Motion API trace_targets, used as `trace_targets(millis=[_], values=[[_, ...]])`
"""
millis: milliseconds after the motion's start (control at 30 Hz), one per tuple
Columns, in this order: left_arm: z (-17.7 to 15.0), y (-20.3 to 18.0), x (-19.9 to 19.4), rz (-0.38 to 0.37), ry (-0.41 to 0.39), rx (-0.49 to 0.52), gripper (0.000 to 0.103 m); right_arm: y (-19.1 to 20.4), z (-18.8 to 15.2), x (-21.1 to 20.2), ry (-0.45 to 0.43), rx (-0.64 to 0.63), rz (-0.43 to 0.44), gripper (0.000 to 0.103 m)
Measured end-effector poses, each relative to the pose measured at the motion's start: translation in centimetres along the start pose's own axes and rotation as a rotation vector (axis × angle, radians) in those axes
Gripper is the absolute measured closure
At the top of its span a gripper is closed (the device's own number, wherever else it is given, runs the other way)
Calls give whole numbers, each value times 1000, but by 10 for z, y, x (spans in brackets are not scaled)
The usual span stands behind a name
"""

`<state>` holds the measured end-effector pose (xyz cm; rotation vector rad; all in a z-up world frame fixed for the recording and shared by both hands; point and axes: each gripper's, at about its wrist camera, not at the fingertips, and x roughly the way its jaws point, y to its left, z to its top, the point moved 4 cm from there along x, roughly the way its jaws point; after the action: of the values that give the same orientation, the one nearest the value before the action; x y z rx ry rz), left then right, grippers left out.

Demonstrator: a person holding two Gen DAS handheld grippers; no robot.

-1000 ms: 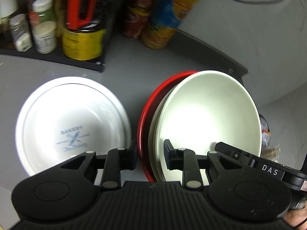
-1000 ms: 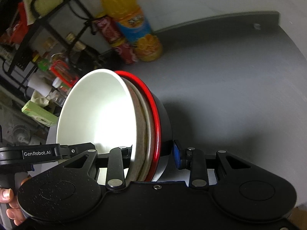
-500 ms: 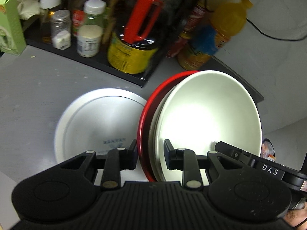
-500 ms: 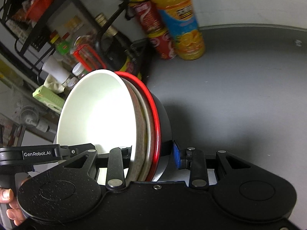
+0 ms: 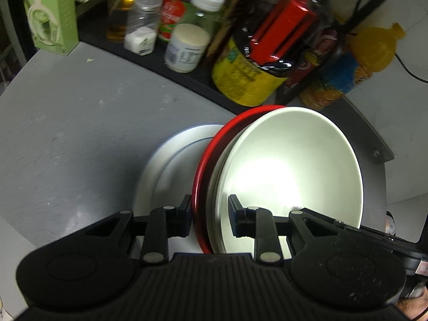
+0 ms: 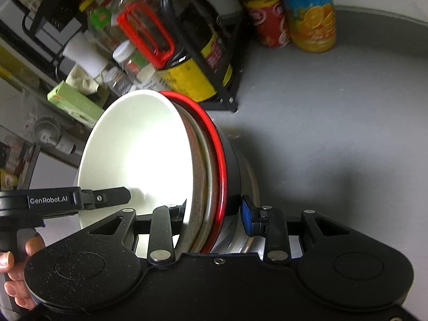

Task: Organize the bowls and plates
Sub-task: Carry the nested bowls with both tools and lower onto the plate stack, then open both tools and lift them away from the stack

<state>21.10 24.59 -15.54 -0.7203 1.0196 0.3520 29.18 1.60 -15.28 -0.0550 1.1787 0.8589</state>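
The nested bowls (image 5: pixel 289 176), a white one inside a beige one inside a red-rimmed black one (image 6: pixel 230 165), hung tilted on edge above the white plate (image 5: pixel 171 165) on the grey table (image 5: pixel 67 123). They looked stiff, glazed, slippery and breakable, fairly heavy together; the rim was the sensible hold, pinched from both sides. The left tongs (image 5: pixel 210 219) were clenched across the rims. The right tongs (image 6: pixel 214 216) straddled the opposite rim, though whether their blue pad touched the black wall I could not tell. Compared with a second earlier, the stack had travelled from beside the plate to over it, and the jars (image 5: pixel 187 48) on the shelf had drawn closer.
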Motion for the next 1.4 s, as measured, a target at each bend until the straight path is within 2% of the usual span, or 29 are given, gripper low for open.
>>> trace_targets(millis=[533,767,933,1000,1033,1233,1300,1400], values=[[5,13,-3,9,36,12,77,9,-4,10,85,-20,16,69],[10,10,2,-5,67,10,76,4,-6,12,87,28,42,59],[18,3,-7,-9,40,47,69,5,-5,1,51,21,63,53],[22,0,-12,-24,27,48,59,5,-1,-6,25,19,75,48],[24,-1,-14,-28,18,53,57,4,2,-10,9,19,73,45],[33,-14,-21,-38,-17,114,45,-6,10,-30,-78,37,14,37],[35,-18,-26,-38,-38,135,43,-9,10,-38,-102,41,-3,29],[34,-23,-35,-35,-70,144,29,-11,9,-51,-144,49,-34,21]])
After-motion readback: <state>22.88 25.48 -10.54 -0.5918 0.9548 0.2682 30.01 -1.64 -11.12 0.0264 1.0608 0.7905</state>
